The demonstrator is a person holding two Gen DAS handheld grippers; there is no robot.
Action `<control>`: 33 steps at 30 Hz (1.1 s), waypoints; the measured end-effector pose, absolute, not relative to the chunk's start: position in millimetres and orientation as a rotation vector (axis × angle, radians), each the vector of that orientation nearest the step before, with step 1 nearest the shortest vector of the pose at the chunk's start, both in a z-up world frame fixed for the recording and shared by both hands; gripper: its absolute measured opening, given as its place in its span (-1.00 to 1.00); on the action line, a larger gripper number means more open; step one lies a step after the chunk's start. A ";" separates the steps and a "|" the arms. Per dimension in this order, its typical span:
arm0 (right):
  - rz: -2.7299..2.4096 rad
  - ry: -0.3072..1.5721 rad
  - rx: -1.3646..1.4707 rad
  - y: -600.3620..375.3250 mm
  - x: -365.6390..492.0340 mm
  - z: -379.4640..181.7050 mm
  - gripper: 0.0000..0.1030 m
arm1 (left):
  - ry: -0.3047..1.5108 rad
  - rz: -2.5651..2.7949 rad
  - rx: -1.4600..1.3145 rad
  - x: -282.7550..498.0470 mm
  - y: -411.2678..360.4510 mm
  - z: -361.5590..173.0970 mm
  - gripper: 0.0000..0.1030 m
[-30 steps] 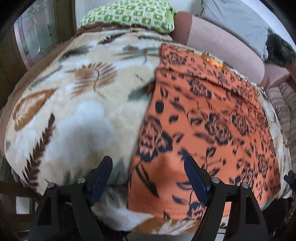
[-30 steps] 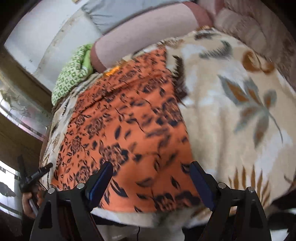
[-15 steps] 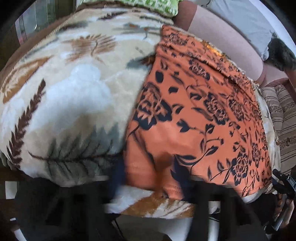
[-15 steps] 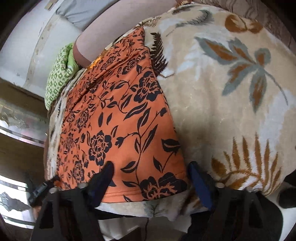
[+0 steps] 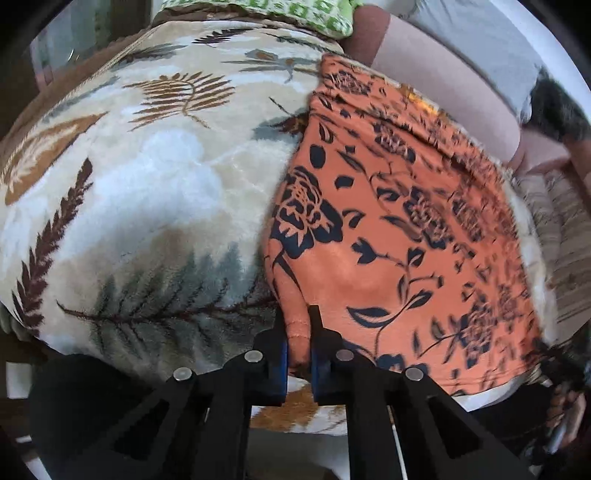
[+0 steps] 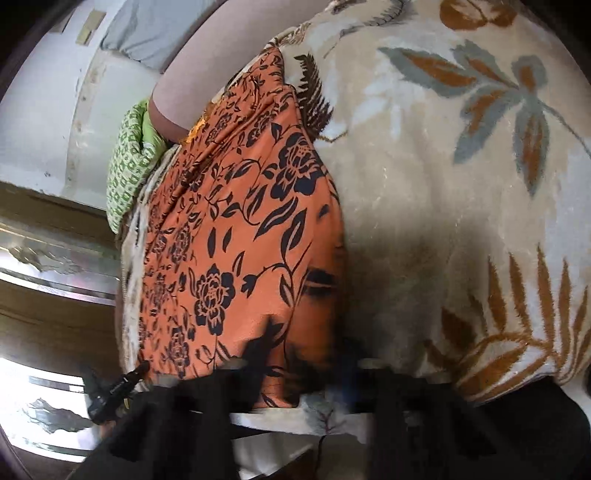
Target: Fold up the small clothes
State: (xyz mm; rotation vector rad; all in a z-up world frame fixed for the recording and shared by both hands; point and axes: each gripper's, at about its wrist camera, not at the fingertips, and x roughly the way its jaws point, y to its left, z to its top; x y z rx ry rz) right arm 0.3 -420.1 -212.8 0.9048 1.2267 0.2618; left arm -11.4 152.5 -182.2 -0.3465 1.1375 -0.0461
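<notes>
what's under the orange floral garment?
The orange black-flowered garment lies on a cream plush leaf-print blanket, which shows along its sides and near edge. What the blanket covers is hidden. The left gripper pinches the garment's near corner.

Your left tongs (image 5: 297, 354): closed tight on the near left corner of the orange floral garment (image 5: 402, 229), a pinched fold between the blue pads. Garment lies spread on the leaf-patterned blanket (image 5: 147, 206). Green patterned pillow (image 5: 295, 11) at the far edge.
</notes>
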 end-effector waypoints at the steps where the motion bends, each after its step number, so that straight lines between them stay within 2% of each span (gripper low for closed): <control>1: 0.274 1.209 0.944 -423.2 -0.8 -211.3 -0.66 | 1.132 -0.051 -0.362 -11.0 155.7 -178.7 -0.84; 6: 0.347 1.061 1.011 -440.0 5.5 -173.8 -0.68 | 1.024 -0.081 -0.353 -6.4 163.3 -140.3 -0.84; 14: 0.268 1.189 1.042 -439.3 3.4 -218.0 -0.68 | 1.114 -0.043 -0.375 -4.5 164.7 -169.3 -0.84; 15: 0.258 1.212 1.038 -439.0 2.5 -222.9 -0.62 | 1.126 -0.040 -0.374 -6.4 165.9 -173.4 -0.84; 17: 0.247 1.237 1.046 -439.7 2.0 -228.4 -0.62 | 1.139 -0.040 -0.380 -6.2 167.3 -177.1 -0.83; 18: 0.237 1.246 1.016 -438.7 3.6 -225.2 -0.51 | 1.143 -0.043 -0.383 -5.5 167.6 -178.5 -0.82; 19: 0.237 1.252 0.994 -438.0 5.1 -223.6 0.00 | 1.141 -0.044 -0.384 -5.2 167.5 -178.7 -0.82; 20: 0.238 1.262 0.972 -435.3 7.1 -221.7 0.36 | 1.141 -0.042 -0.380 -4.5 166.6 -179.4 -0.80; 21: 0.247 1.254 0.961 -432.9 8.0 -219.2 0.51 | 1.145 -0.037 -0.369 -3.1 165.4 -180.6 -0.79; 23: 0.262 1.259 0.916 -429.6 9.6 -215.0 0.38 | 1.151 -0.037 -0.358 -1.4 163.1 -182.8 -0.79; 25: 0.294 1.272 0.926 -426.8 12.6 -215.5 -0.59 | 1.150 -0.038 -0.353 -1.3 162.6 -183.0 -0.81; 29: 0.296 1.337 0.896 -418.9 13.6 -222.3 -0.65 | 1.140 -0.055 -0.345 1.3 158.5 -180.2 -0.85; 31: 0.305 1.323 0.929 -421.5 14.6 -220.8 -0.77 | 1.131 -0.068 -0.364 2.7 160.6 -173.5 -0.85; 33: 0.344 1.259 1.000 -426.7 20.7 -209.5 -0.80 | 1.099 -0.083 -0.363 6.9 163.2 -158.8 -0.86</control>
